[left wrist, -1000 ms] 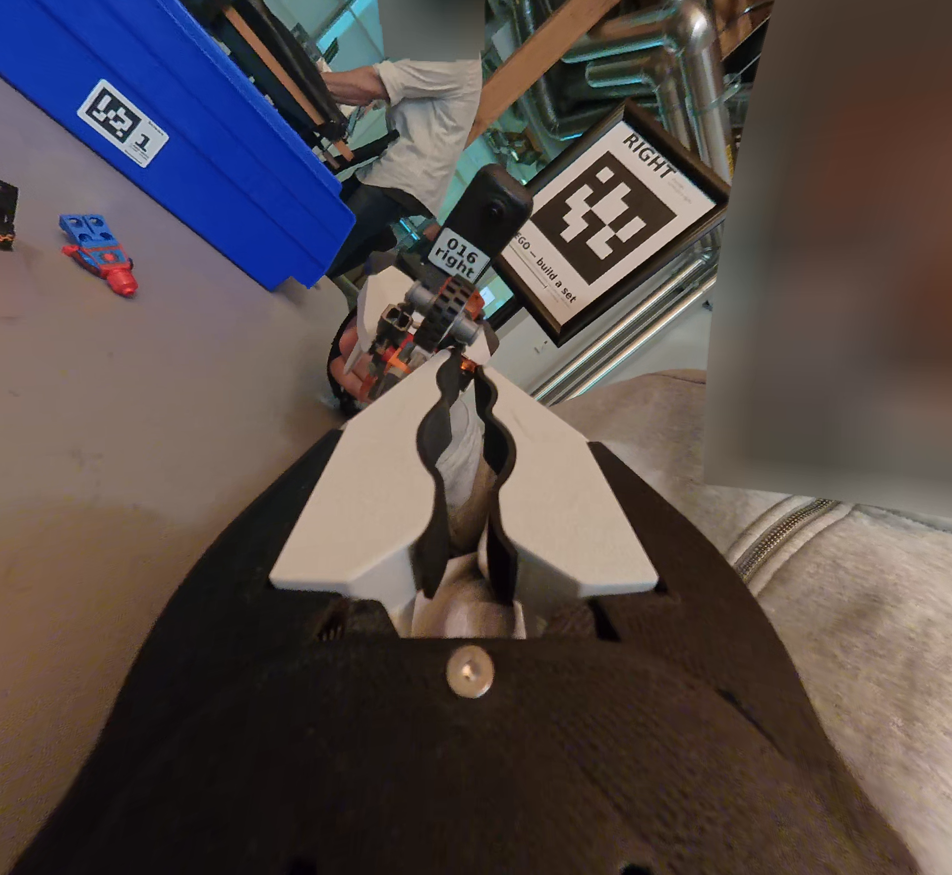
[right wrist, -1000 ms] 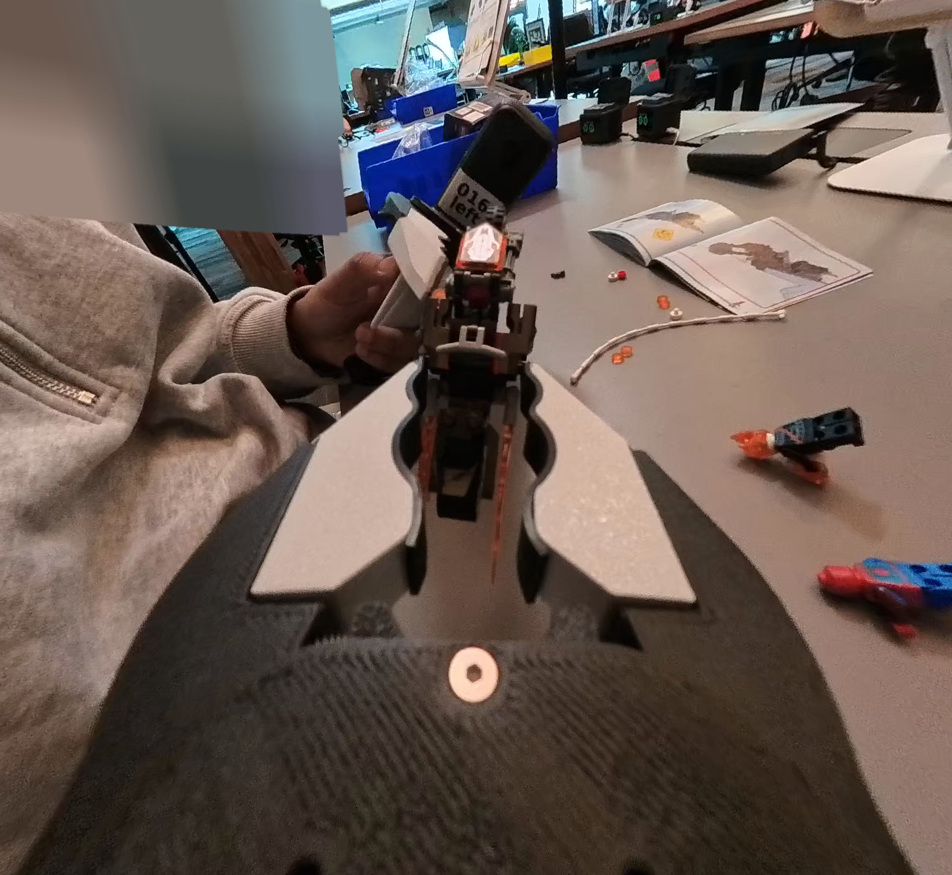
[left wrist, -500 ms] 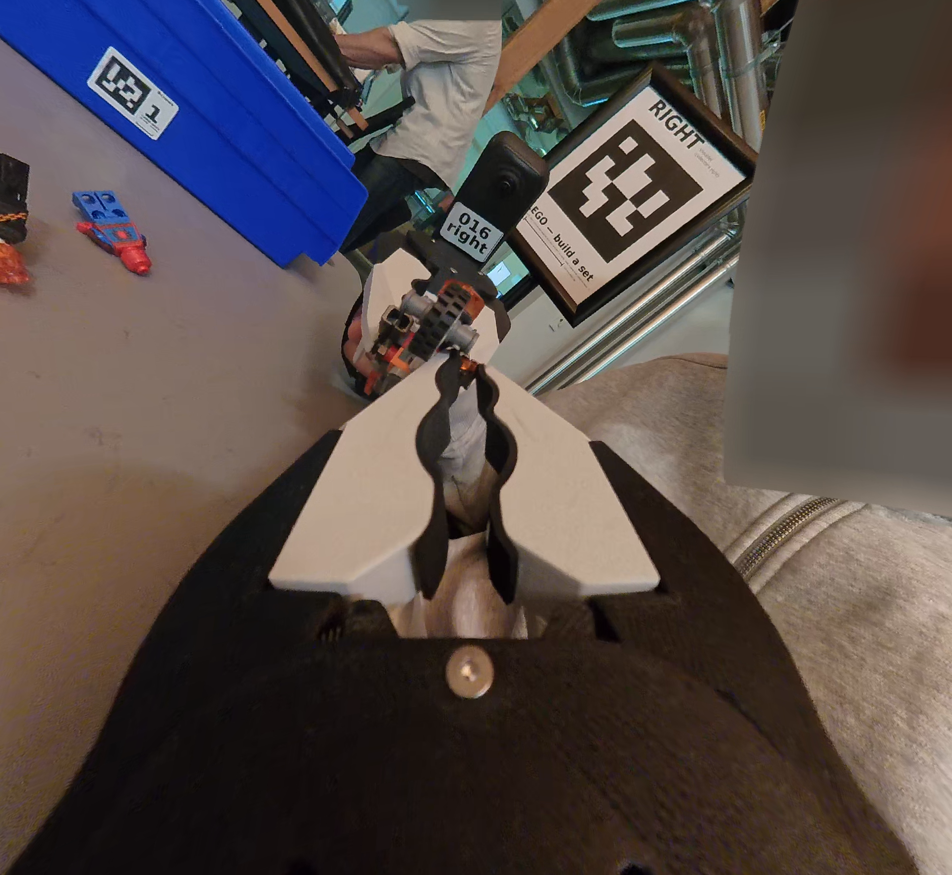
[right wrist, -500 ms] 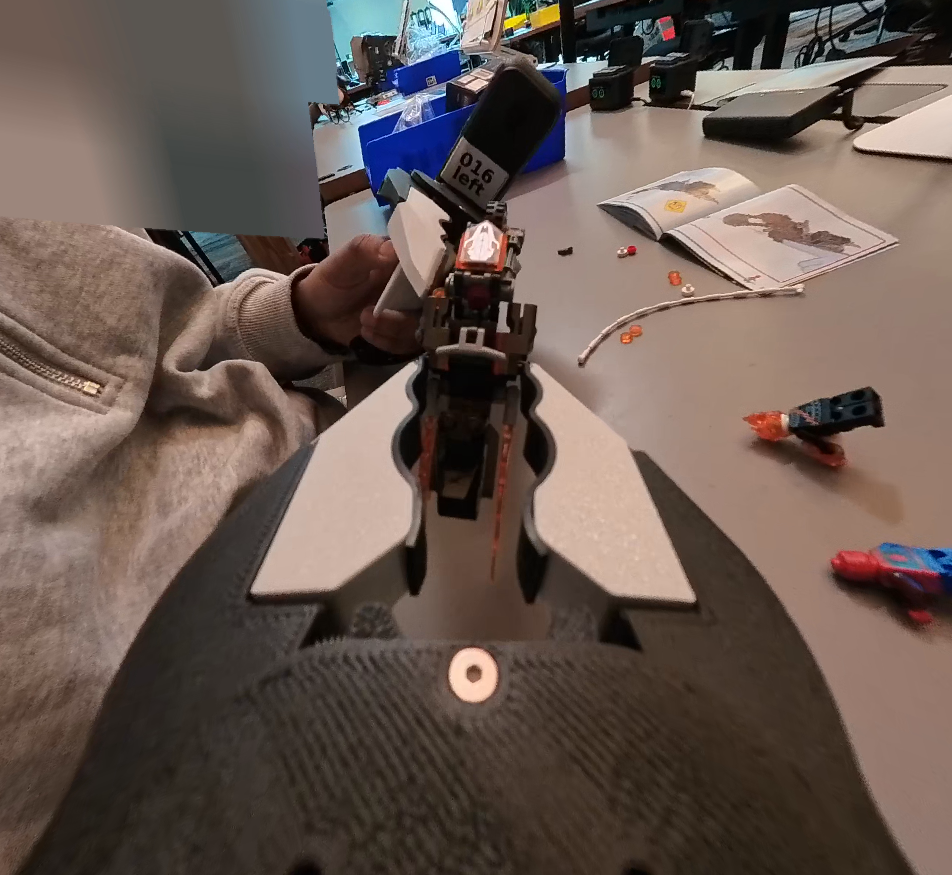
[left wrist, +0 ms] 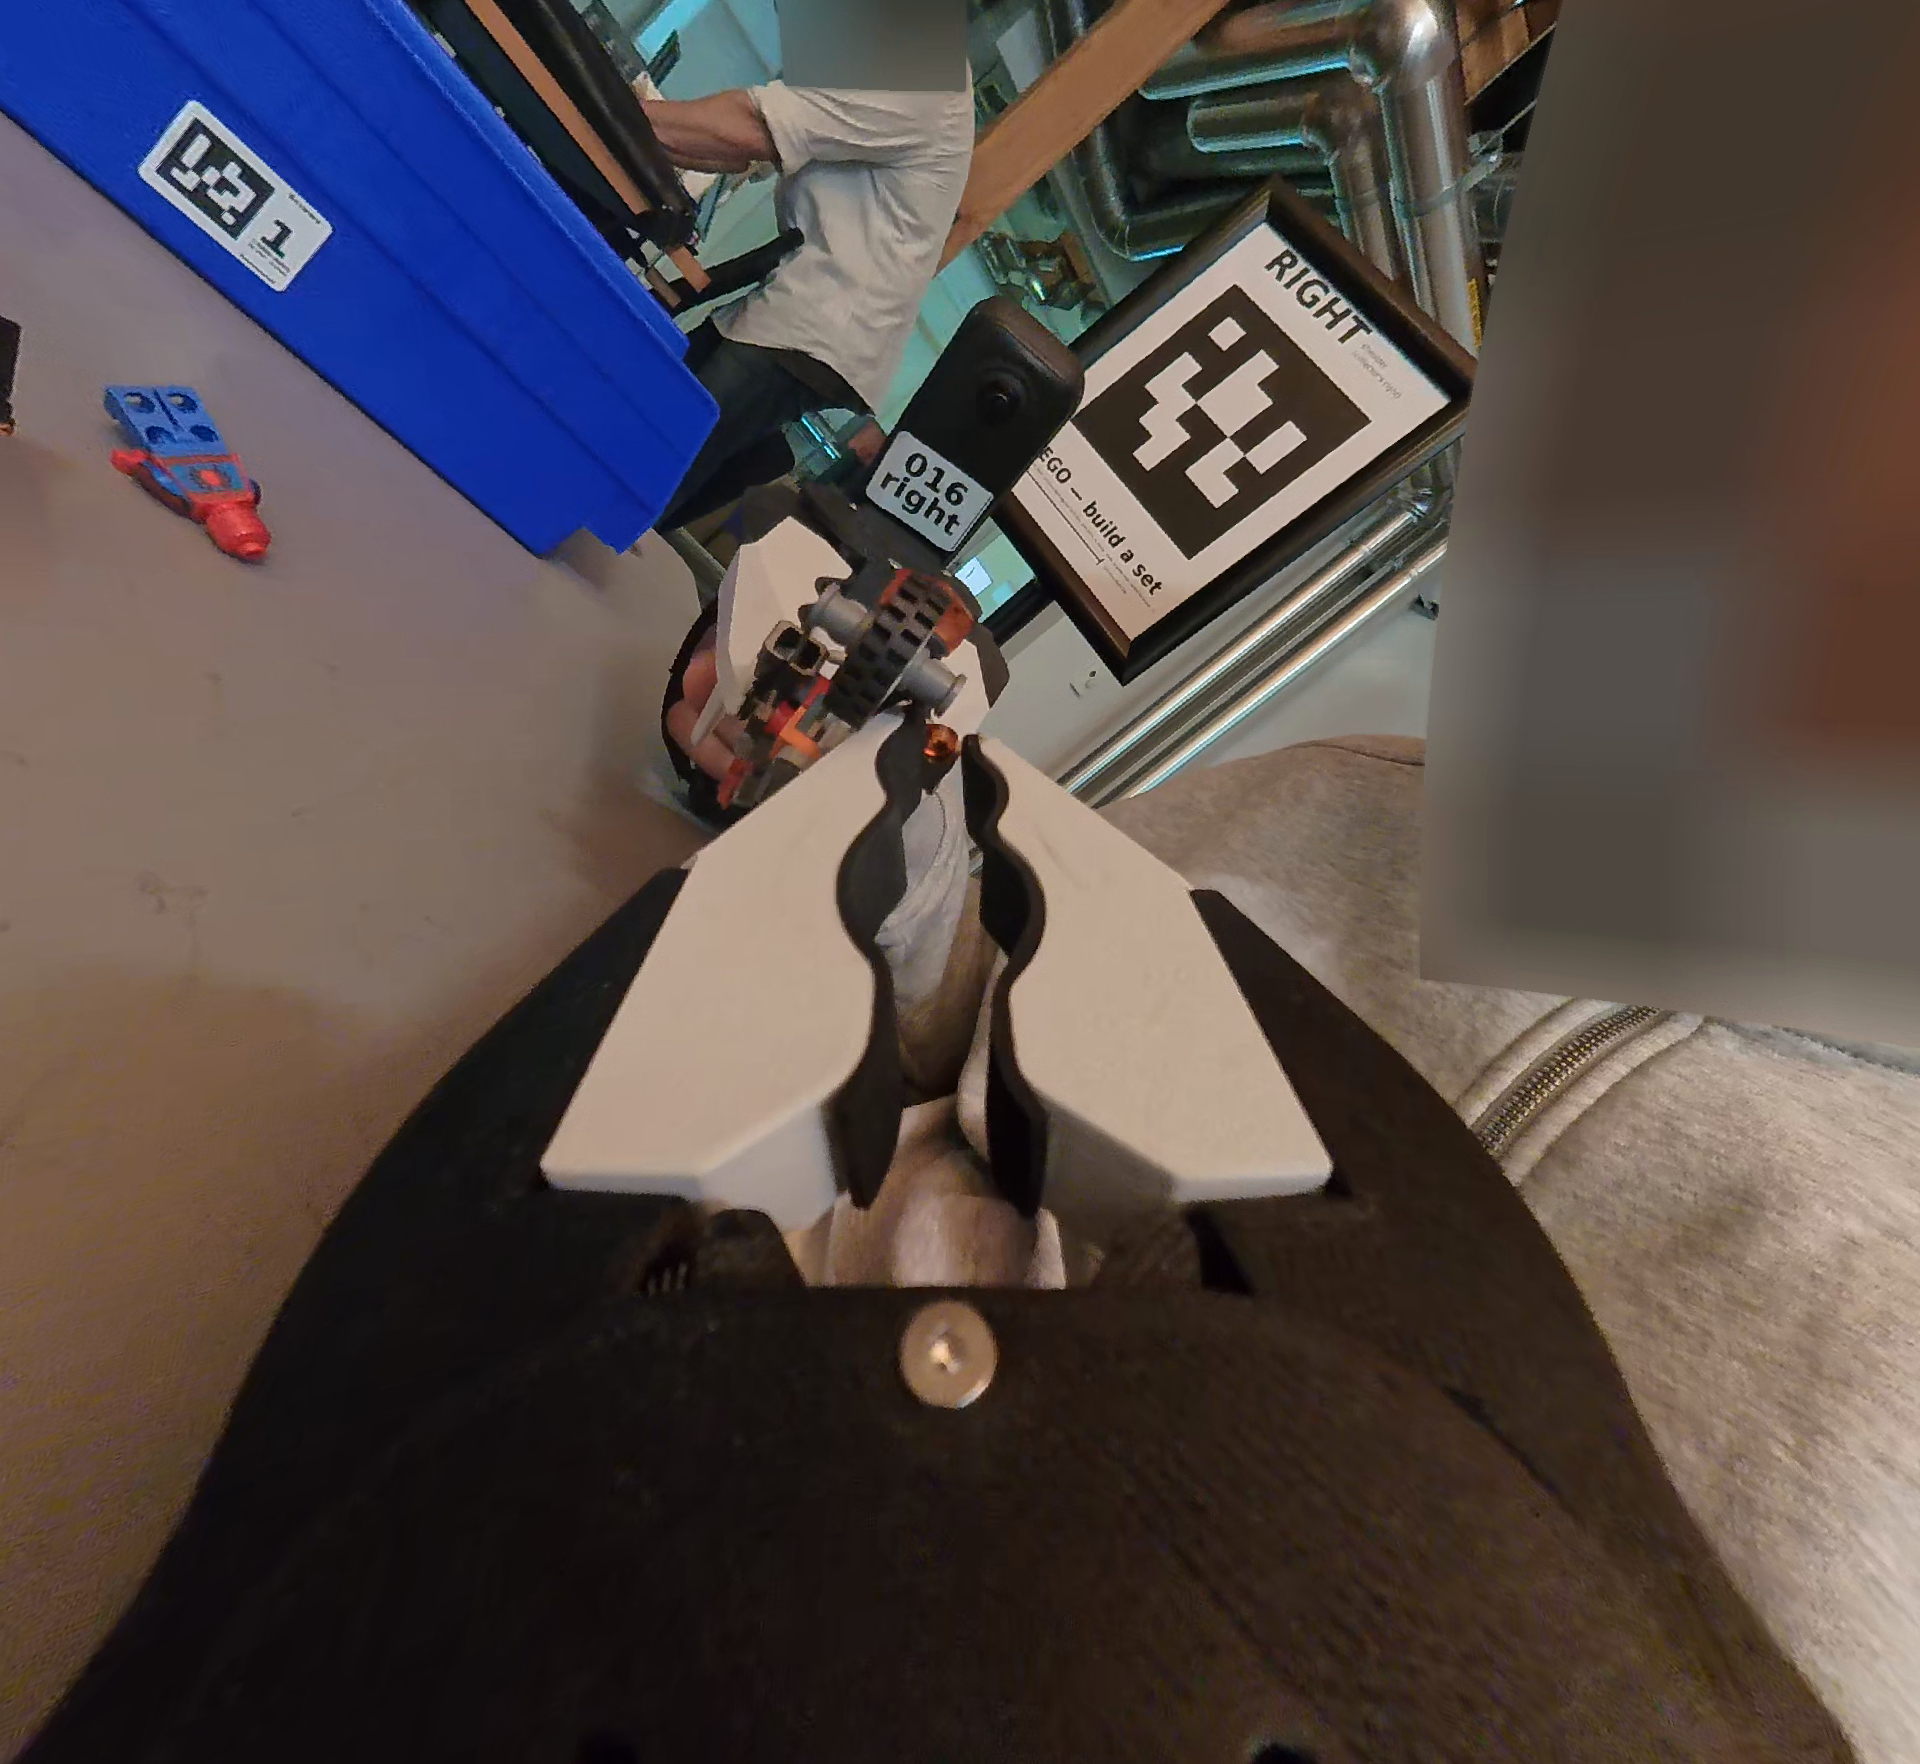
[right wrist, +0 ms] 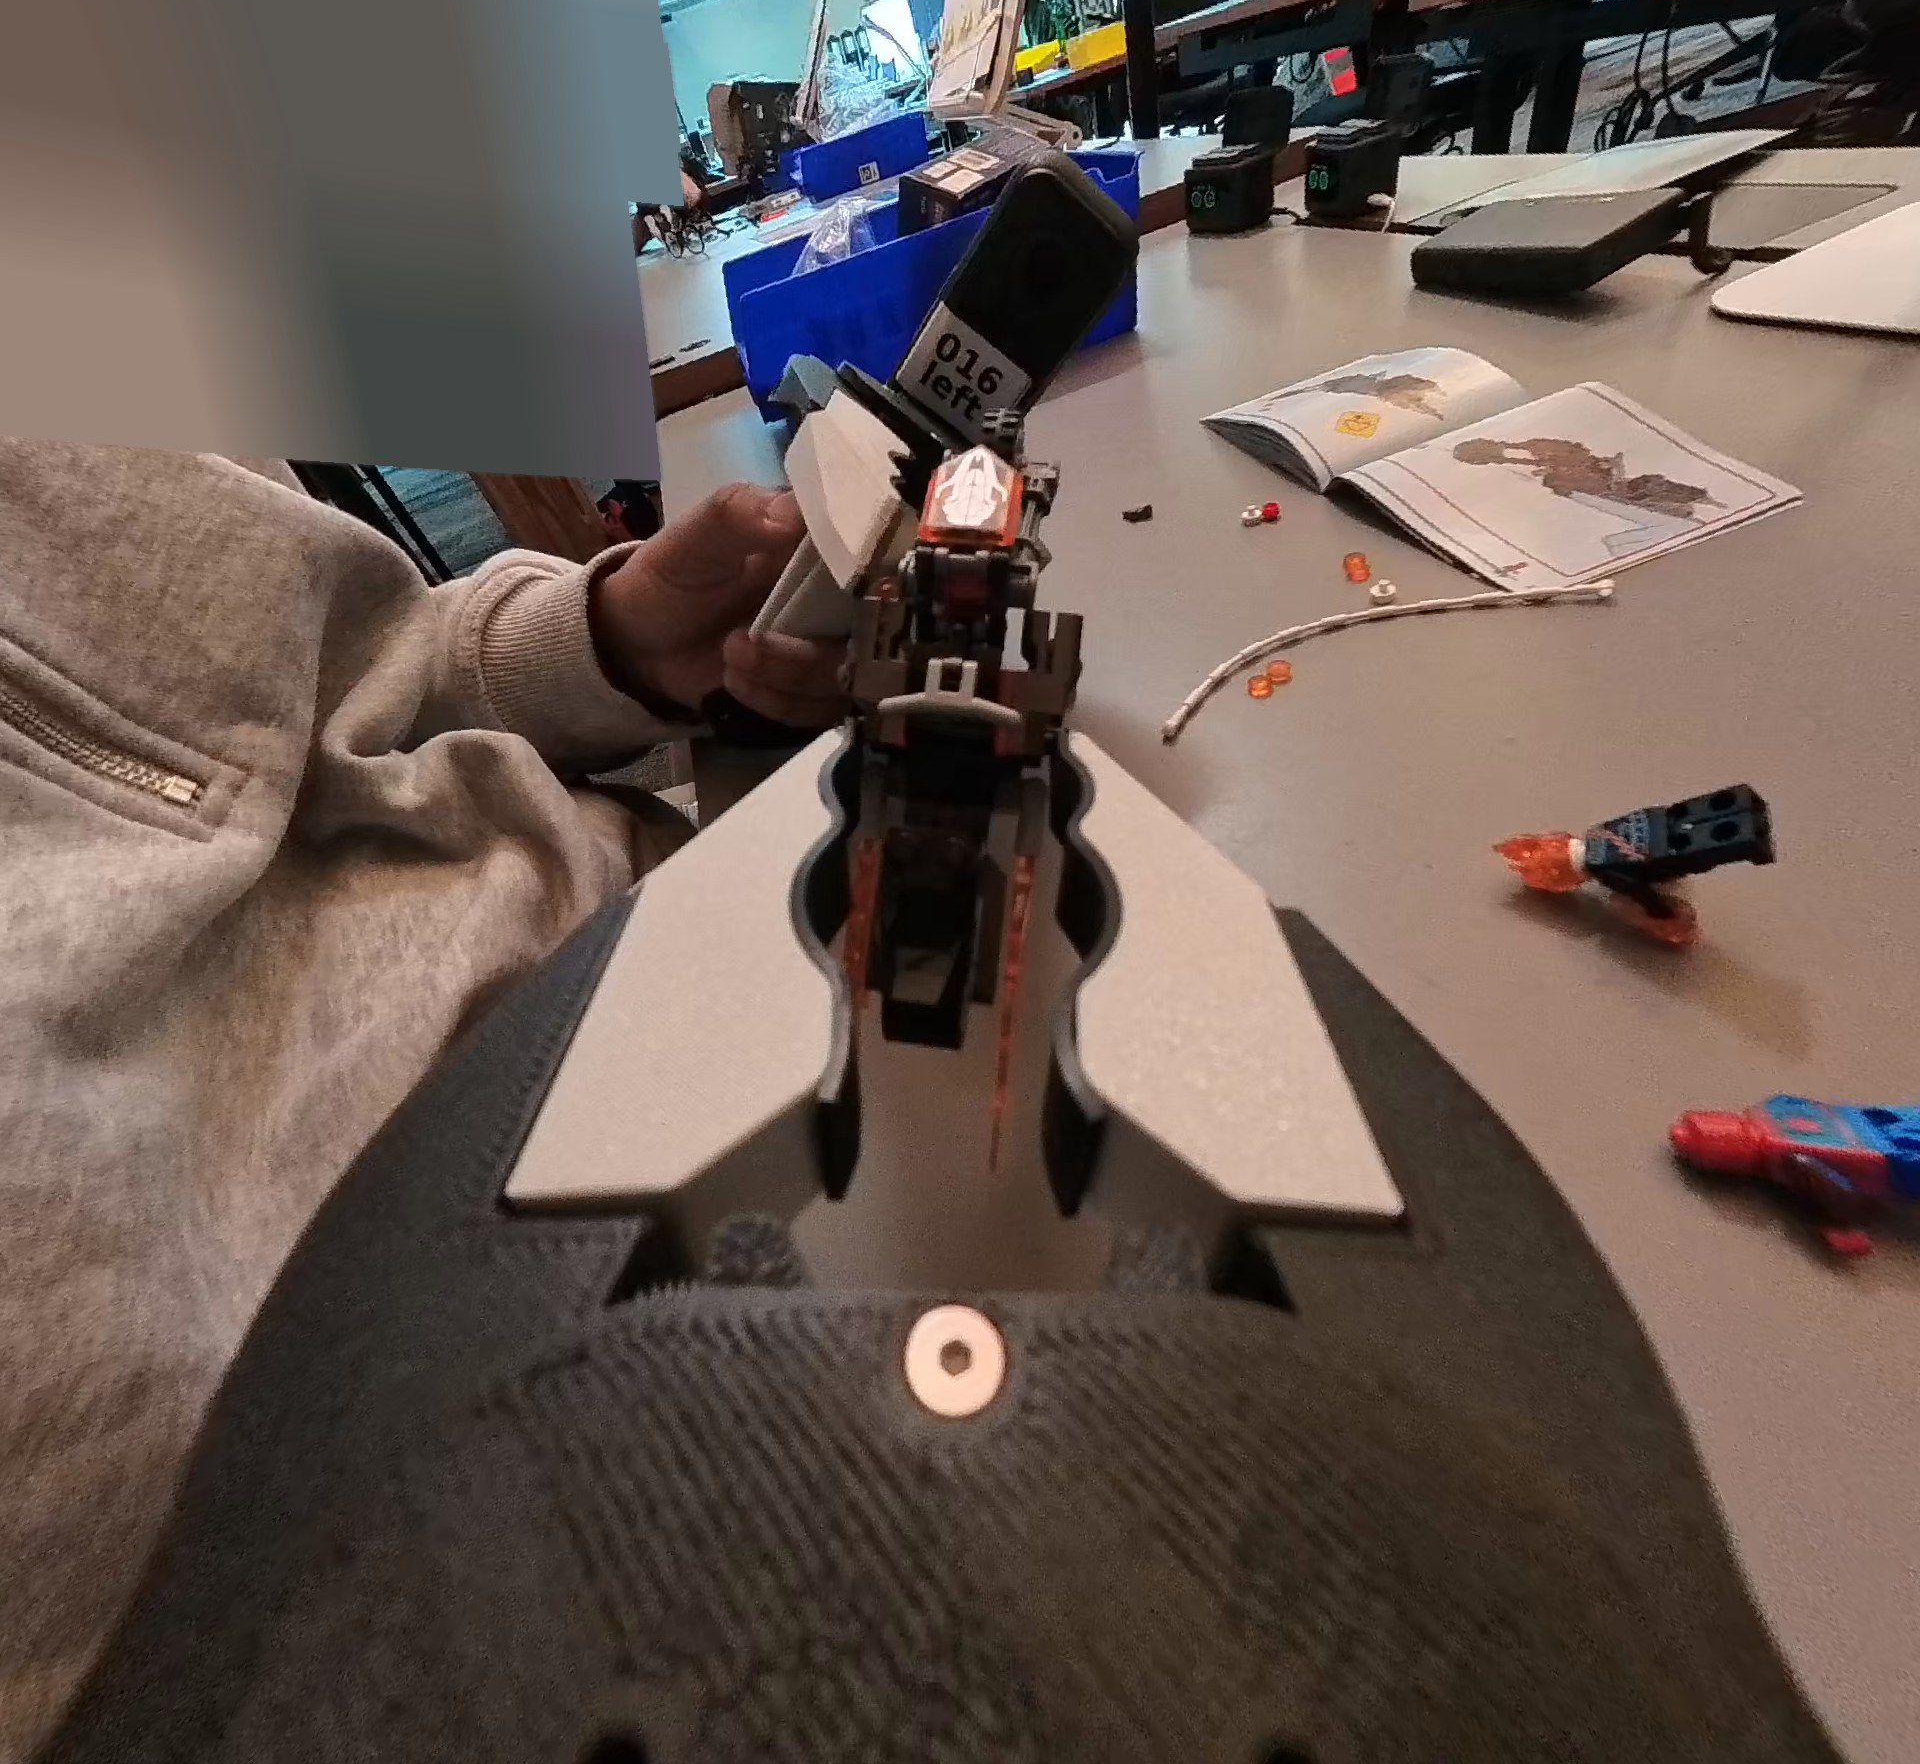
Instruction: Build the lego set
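Right gripper (right wrist: 951,758) clamps the dark lego model (right wrist: 951,841); left gripper (left wrist: 940,748) pinches a small orange stud (left wrist: 940,744) against it.

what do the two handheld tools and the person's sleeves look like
Both tools match: a black textured body with a silver screw, and two pale grey wedge-shaped fingers lined with wavy black pads. The left tool and right tool each carry a black camera with a small white sticker. The sleeve is light grey fleece with ribbed cuff.

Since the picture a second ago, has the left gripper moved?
Yes. In the left wrist view, the blue bin and framed sign sit slightly farther right and higher against the left gripper, so it swung slightly.
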A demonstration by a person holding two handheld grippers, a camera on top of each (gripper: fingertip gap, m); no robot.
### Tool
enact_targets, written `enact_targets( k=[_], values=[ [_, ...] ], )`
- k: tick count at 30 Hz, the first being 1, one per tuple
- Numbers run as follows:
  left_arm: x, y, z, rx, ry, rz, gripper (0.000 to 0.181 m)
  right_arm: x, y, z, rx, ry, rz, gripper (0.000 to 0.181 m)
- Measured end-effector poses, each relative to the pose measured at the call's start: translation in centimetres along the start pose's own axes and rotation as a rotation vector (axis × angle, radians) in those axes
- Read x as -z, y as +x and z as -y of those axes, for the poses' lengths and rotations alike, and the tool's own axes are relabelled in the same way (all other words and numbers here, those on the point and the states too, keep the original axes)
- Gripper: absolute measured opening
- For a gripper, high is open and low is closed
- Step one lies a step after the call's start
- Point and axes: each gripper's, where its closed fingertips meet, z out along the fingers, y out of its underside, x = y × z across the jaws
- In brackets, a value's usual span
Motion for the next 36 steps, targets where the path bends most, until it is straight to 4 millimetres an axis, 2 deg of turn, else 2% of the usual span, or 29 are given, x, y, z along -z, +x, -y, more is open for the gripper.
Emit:
enact_targets(
  k=[30, 36],
  values=[
    [0.08, 0.14, 0.03, 0.1, 0.027, -0.073, 0.0, -0.13, -0.05, 0.1, 0.022, 0.003, -0.011, 0.034],
    [0.08, -0.02, 0.1, 0.086, 0.029, -0.052, 0.007, 0.02, 0.09, 0.29, 0.016, 0.018, -0.016, 0.034]
  ],
)
